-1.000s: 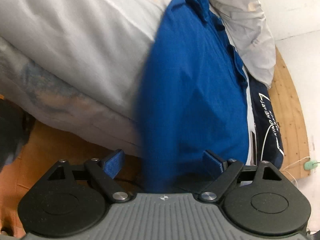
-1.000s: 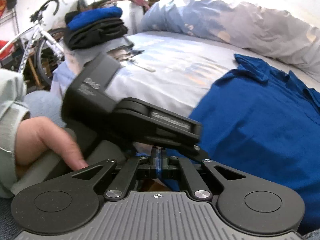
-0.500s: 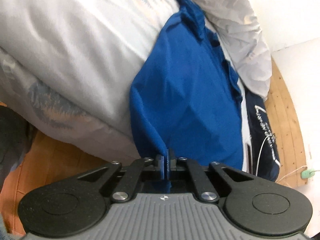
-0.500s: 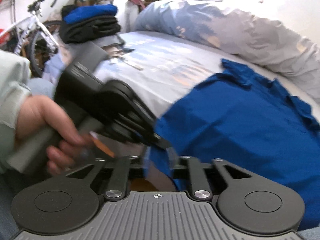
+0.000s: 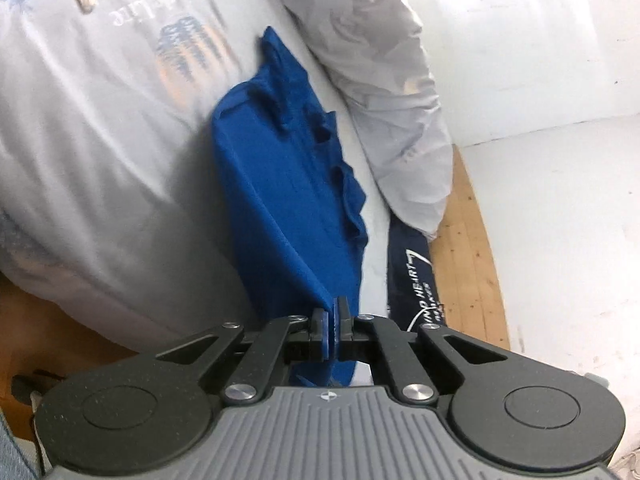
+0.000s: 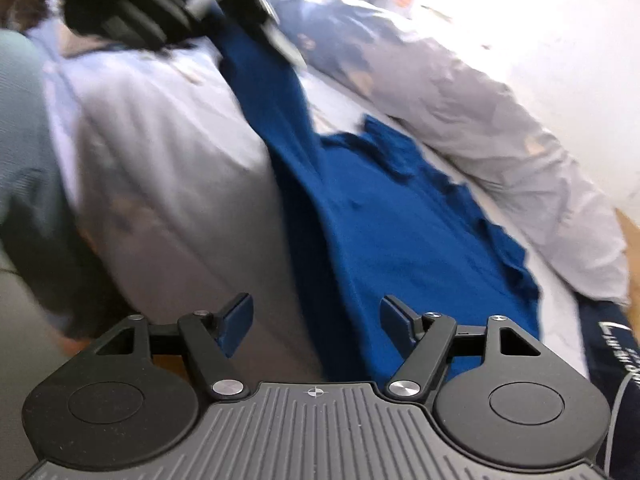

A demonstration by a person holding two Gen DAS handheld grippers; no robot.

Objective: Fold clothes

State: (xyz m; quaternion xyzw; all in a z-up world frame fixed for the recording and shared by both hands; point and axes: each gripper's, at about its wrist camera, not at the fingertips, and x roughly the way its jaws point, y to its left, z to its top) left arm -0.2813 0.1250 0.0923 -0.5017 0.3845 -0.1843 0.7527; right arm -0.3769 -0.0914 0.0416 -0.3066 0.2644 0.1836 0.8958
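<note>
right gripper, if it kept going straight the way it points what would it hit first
Most likely the blue shirt lying on the bed: the right gripper, jaws opening with nothing between them, points at its near edge, though depth is unclear.

Before me lies a bed (image 5: 100, 160) under a pale sheet printed with faint blue and peach marks. A crumpled grey-white duvet (image 5: 392, 92) runs along its far side, against a white wall (image 5: 540, 40). At the bed's end a navy cloth (image 5: 412, 280) with white lettering hangs down — too blurred to read. Beside it shows a wood floor (image 5: 468, 240).
</note>
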